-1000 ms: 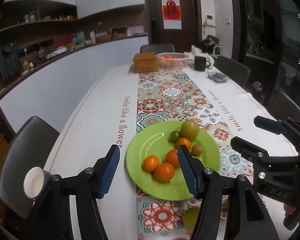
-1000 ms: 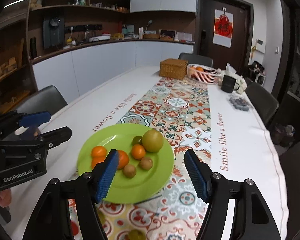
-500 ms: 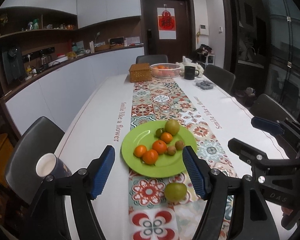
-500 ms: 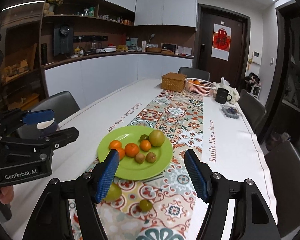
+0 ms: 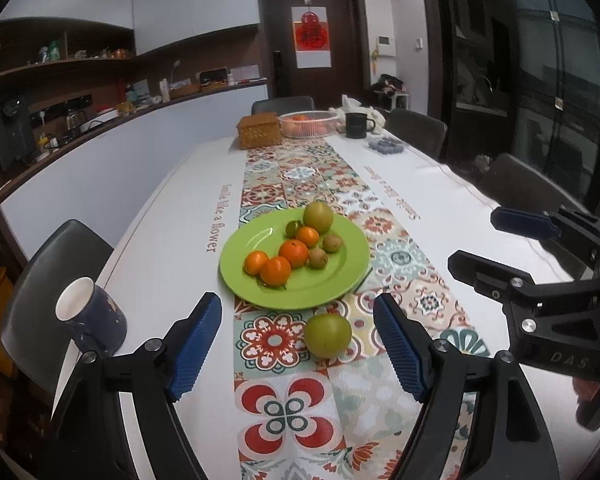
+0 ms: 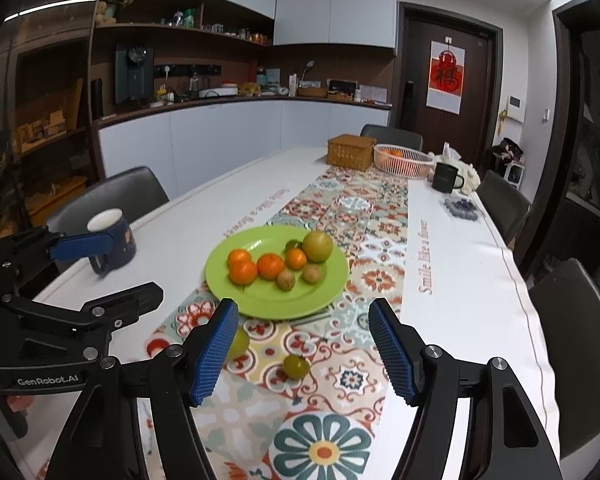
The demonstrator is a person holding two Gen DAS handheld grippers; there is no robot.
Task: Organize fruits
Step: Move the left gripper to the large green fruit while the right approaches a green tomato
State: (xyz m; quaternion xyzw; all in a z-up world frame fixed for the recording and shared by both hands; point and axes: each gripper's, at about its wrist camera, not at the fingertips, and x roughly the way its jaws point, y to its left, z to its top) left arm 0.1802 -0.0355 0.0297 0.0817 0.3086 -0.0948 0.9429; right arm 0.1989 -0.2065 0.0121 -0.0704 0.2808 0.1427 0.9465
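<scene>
On the desk (image 6: 460, 288) runner, nearest the open, empty right gripper (image 6: 302, 346), a small green fruit (image 6: 296, 367) shows only in the right view. The open left gripper (image 5: 300, 344) frames a round green apple (image 5: 327, 335). Beyond, the green plate (image 5: 340, 280) holds the remaining fruits.

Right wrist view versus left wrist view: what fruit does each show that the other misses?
Only the right wrist view shows the small green fruit lying loose on the runner. Only the left shows the large green fruit whole; in the right view a finger half hides it. Both share the green plate of fruit, the navy mug, and both open grippers, left and right.
</scene>
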